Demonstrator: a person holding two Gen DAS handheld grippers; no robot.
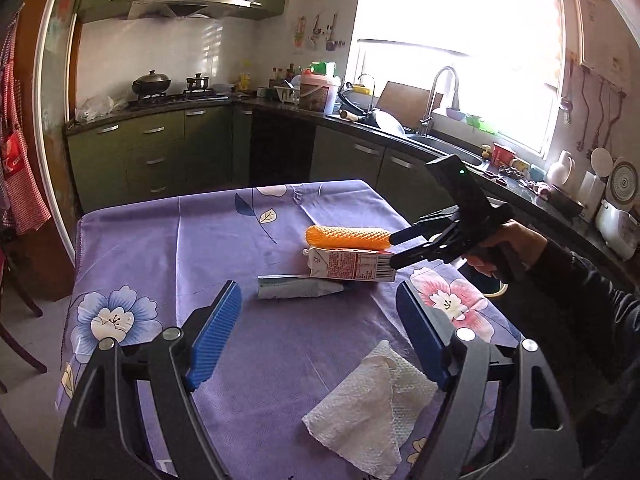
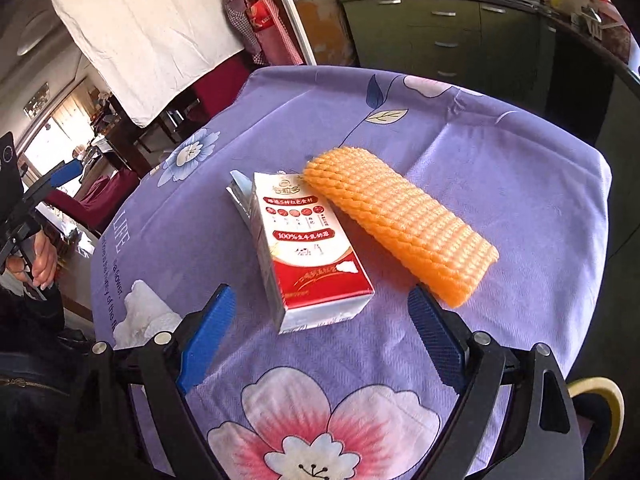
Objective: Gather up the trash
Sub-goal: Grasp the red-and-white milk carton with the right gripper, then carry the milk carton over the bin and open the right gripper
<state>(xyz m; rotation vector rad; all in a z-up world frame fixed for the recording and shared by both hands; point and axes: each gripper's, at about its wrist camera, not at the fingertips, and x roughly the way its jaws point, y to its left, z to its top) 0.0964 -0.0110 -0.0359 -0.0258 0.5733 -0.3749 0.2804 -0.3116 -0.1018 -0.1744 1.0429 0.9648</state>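
On the purple flowered tablecloth [image 1: 200,240] lie a red-and-white milk carton [image 2: 308,248], an orange foam net [image 2: 400,224] right beside it, a flattened pale tube [image 1: 298,286] and a crumpled paper towel [image 1: 372,400]. My right gripper [image 2: 320,292] is open, and the carton's near end lies between its blue pads without touching them. In the left wrist view the right gripper [image 1: 393,249] comes in from the right, at the ends of the carton [image 1: 352,266] and the net [image 1: 346,236]. My left gripper [image 1: 318,286] stands open over the cloth, short of the tube, with nothing held.
Green kitchen cabinets [image 1: 160,148], a stove and a sink [image 1: 448,148] run along the far walls. Dark chairs [image 1: 16,320] stand left of the table. Something yellow-rimmed [image 2: 600,396] sits low beside the table's right edge. A person's hand [image 1: 508,248] holds the right gripper.
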